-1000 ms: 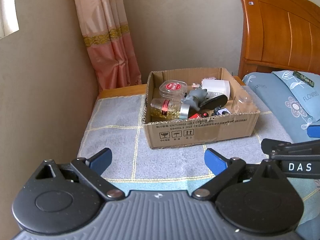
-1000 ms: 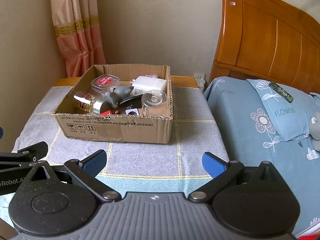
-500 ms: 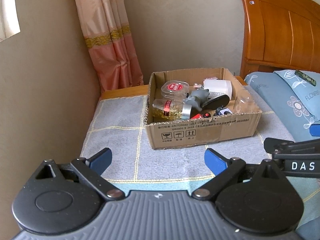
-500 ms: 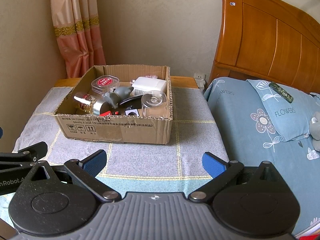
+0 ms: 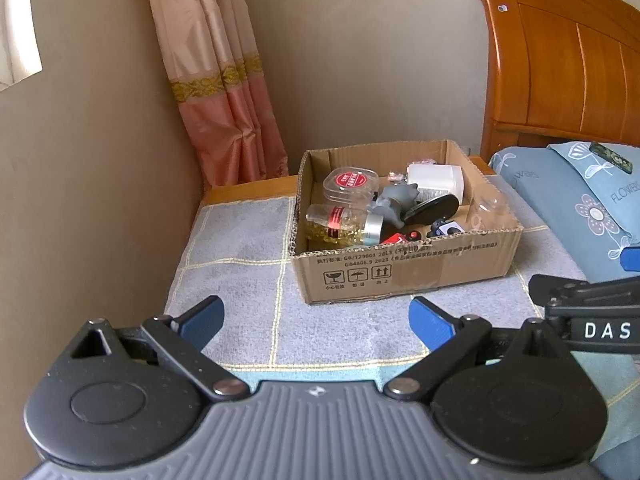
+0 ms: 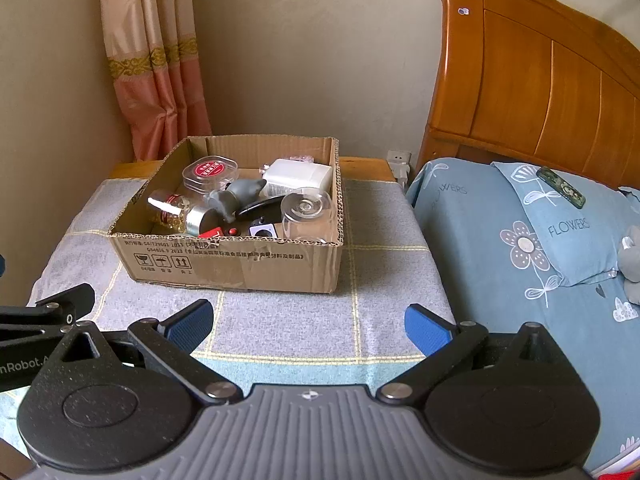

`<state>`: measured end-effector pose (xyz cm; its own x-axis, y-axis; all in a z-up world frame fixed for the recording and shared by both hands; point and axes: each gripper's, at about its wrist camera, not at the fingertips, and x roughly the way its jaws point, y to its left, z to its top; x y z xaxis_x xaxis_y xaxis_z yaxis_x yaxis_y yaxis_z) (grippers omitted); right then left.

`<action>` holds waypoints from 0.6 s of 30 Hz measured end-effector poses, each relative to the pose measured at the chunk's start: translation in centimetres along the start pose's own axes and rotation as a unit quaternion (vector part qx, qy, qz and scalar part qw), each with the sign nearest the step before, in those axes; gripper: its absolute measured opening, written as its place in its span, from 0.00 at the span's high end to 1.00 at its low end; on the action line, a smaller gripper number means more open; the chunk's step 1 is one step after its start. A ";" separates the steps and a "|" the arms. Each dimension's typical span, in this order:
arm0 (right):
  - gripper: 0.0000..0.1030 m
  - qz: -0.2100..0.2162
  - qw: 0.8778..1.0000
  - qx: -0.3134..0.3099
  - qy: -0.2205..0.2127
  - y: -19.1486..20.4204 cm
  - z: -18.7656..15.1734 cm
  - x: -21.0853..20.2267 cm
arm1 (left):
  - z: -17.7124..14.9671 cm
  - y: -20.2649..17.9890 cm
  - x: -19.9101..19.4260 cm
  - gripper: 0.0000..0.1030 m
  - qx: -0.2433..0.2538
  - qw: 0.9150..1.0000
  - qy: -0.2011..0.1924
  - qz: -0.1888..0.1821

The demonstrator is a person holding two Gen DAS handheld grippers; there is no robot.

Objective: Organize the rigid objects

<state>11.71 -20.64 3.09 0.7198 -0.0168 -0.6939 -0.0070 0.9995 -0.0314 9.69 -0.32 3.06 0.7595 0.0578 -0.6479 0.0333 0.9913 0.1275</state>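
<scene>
An open brown cardboard box (image 6: 240,264) is placed on a grey towel with yellow grid lines (image 6: 280,320) that covers a small wooden table beside the bed. The rigid objects are all collected inside this box. At the far left of it a clear plastic round container with a red label on the lid (image 6: 210,174) is seen, and in front of it a glass jar with a silver metal lid and yellow content (image 6: 178,216) is lying on its side. A grey animal-shaped figure (image 6: 236,196) is resting in the middle. A white rectangular plastic box (image 6: 298,178) is placed at the far right, and a clear glass cup turned upside down (image 6: 306,216) is standing in the near right corner. Between them a black oval object (image 6: 256,208) is partly hidden, and small red pieces (image 6: 222,233) are lying near the front wall.

On the front wall of the box a line of characters, numbers like "2013" and three handling symbols are printed; the rest cannot be read clearly. On the blue pillow with flower pattern (image 6: 560,224) the word "FLOWERS" is written.

The left gripper (image 5: 316,320) and the right gripper (image 6: 308,322) are both held low over the near part of the towel, apart from the box. The blue pads of each are spread wide and nothing is between them. On the right gripper body, seen from the left view, the letters "DAS" are printed.
</scene>
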 end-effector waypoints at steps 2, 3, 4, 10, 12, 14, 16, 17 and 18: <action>0.00 0.000 1.000 0.000 -0.001 0.0 0.0 0.0 | 0.0 0.0 0.0 0.04 0.000 1.000 -0.001 0.000; 0.00 0.000 1.000 0.000 -0.001 0.0 0.0 -0.1 | 0.0 0.0 -0.1 0.04 0.000 1.000 -0.001 0.000; 0.00 0.000 1.000 0.000 -0.001 0.0 0.0 -0.1 | 0.0 0.0 -0.1 0.04 0.000 1.000 -0.001 0.000; 0.00 0.000 1.000 0.000 -0.001 0.0 0.0 -0.1 | 0.0 0.0 -0.1 0.04 -0.001 1.000 -0.001 0.000; 0.00 0.000 1.000 0.000 -0.002 0.0 0.0 -0.1 | 0.0 0.0 -0.1 0.04 -0.002 1.000 -0.001 -0.001; 0.00 0.000 1.000 0.000 -0.003 0.0 0.0 -0.1 | 0.0 0.0 -0.1 0.04 -0.002 1.000 -0.001 0.000; 0.00 0.000 1.000 0.000 -0.003 0.0 0.0 -0.2 | 0.0 0.1 -0.2 0.04 -0.002 1.000 -0.001 0.000; 0.00 0.001 1.000 0.000 -0.003 0.0 0.0 -0.2 | 0.0 0.0 -0.3 0.04 -0.002 1.000 -0.002 0.000; 0.00 0.000 1.000 0.001 -0.003 0.0 0.0 -0.1 | 0.1 0.0 -0.3 0.04 -0.003 1.000 -0.002 0.000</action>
<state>11.60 -20.65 3.18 0.7234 -0.0157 -0.6903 -0.0068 0.9995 -0.0299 9.51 -0.30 3.29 0.7618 0.0577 -0.6453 0.0295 0.9919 0.1235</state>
